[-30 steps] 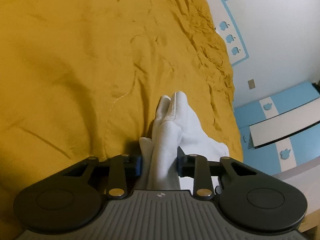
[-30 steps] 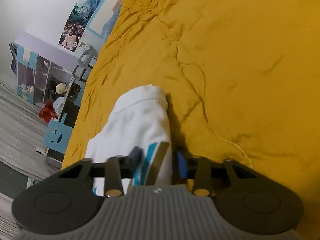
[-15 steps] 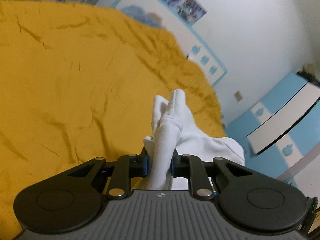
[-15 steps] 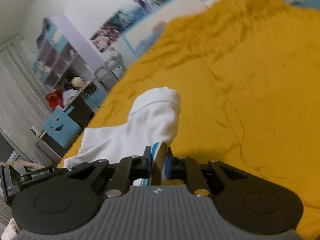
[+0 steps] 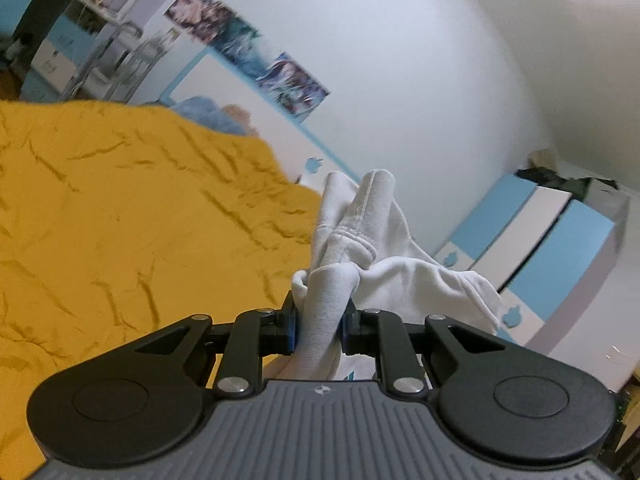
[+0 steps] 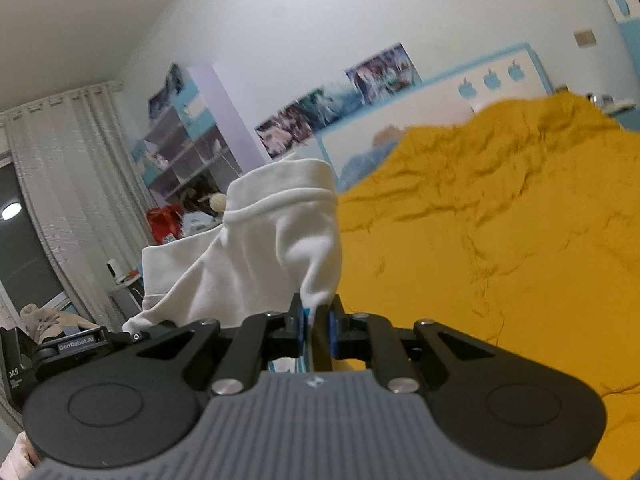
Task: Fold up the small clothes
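Two hand-held tools lift a small white garment clear of a bed spread with a rumpled mustard-yellow cover. The left tool is clenched on a thick bunched roll of the white cloth, which stands up between its blue-padded fingers and rises into a folded, hemmed edge; the rest of the fabric drapes away to the right. The right tool grips a thin gathered edge of the same garment, a strip of blue trim showing just inside its narrow gap, its pads pressed on the cloth. From that pinch the fabric fans upward and to the left, ending in a ribbed, seamed opening at the top. In the right wrist view the other tool's black body, with lettering on it, shows at the lower left beneath the hanging cloth.

The garment hangs in the air between the two tools, above the near edge of the bed, not resting on the cover. Beyond the bed stand a white headboard with blue apple shapes, a row of posters on the far wall, and a blue pillow. Open shelves and pale curtains fill the far left of the right wrist view; blue-and-white drawer fronts sit at the right of the left wrist view.
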{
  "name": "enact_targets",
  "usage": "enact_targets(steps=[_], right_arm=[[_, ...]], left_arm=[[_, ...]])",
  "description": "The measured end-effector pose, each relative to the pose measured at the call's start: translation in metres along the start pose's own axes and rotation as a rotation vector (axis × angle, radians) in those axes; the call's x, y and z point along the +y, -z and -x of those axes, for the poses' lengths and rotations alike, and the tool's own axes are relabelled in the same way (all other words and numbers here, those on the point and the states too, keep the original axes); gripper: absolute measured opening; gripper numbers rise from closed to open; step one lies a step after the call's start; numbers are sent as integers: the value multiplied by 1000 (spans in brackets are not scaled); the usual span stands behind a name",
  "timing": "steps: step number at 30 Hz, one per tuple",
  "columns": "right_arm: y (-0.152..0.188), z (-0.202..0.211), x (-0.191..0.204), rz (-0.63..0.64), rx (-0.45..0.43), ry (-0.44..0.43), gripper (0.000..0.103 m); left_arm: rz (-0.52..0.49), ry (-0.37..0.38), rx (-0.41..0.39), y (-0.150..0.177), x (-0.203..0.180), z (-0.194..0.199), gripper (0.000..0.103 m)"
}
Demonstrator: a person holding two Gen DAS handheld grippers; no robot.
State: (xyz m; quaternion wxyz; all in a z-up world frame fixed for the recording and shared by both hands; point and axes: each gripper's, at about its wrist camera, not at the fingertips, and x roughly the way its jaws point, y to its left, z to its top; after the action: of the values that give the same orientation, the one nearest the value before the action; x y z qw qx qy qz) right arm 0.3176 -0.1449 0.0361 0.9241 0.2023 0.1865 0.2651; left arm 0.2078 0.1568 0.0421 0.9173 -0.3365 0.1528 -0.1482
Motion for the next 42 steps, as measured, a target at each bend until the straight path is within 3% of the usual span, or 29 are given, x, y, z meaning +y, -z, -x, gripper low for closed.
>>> enact_targets(steps=[8,13,17,24,34,42], right_arm=[[7,100,31,26,-19,-7,6],[30,142,37,26,13,1,6],[49,150,30,9,57,33,6],[70,123,3,-34,139,89,6],[78,48,-48,-76,260,140,6],[103,-22,-106,-152,394,194,6]], left_arm=[[-41,18,33,21,-38,47,20],[-17,16,80,41,-27,53,20],[-1,-15,146,54,-13,43,20],[3,-62,227,64,12,9,20],[-10,-155,370,78,51,-52,20],[42,-252,516,99,98,-105,20]])
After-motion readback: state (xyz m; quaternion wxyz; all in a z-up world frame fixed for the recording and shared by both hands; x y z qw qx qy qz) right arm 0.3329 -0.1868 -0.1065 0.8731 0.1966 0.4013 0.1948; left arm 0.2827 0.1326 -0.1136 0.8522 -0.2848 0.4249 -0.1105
